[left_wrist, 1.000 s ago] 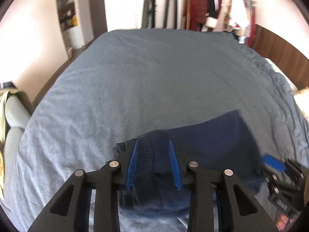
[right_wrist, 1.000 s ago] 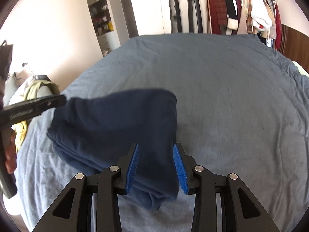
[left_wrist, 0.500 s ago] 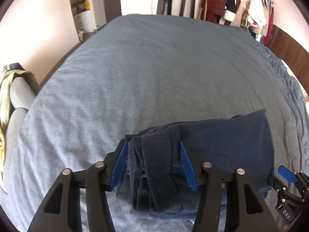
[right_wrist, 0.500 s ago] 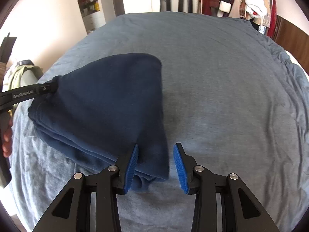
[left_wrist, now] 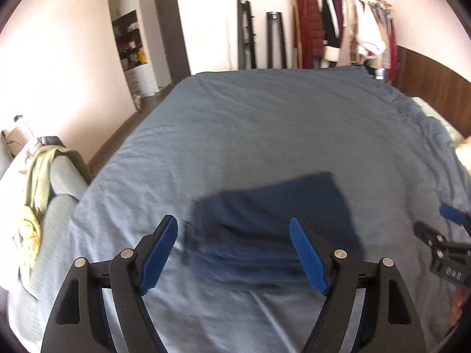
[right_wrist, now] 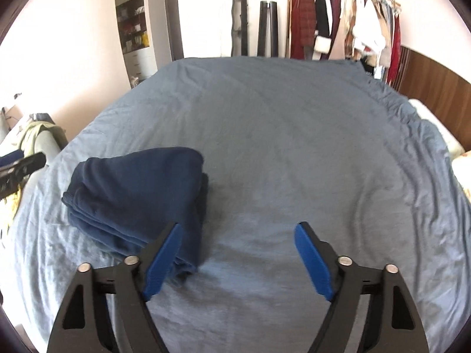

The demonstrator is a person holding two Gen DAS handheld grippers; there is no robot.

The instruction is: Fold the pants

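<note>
The navy pants (left_wrist: 270, 223) lie folded in a compact stack on the blue bedspread (left_wrist: 265, 123). In the left wrist view they are blurred, just ahead of my left gripper (left_wrist: 232, 247), which is wide open and empty above them. In the right wrist view the pants (right_wrist: 138, 194) lie at the left, and my right gripper (right_wrist: 238, 250) is wide open and empty, its left finger (right_wrist: 162, 259) in front of the stack's near corner. The right gripper also shows at the right edge of the left wrist view (left_wrist: 447, 235).
The bedspread (right_wrist: 294, 135) covers a wide bed. A clothes rack (right_wrist: 341, 20) and a dark headboard (right_wrist: 435, 85) stand beyond and to the right. A chair with green cloth (left_wrist: 44, 170) sits off the bed's left side.
Both grippers opened wide and let go of the pants, then pulled back and up. The folded pants now rest on the bed.
</note>
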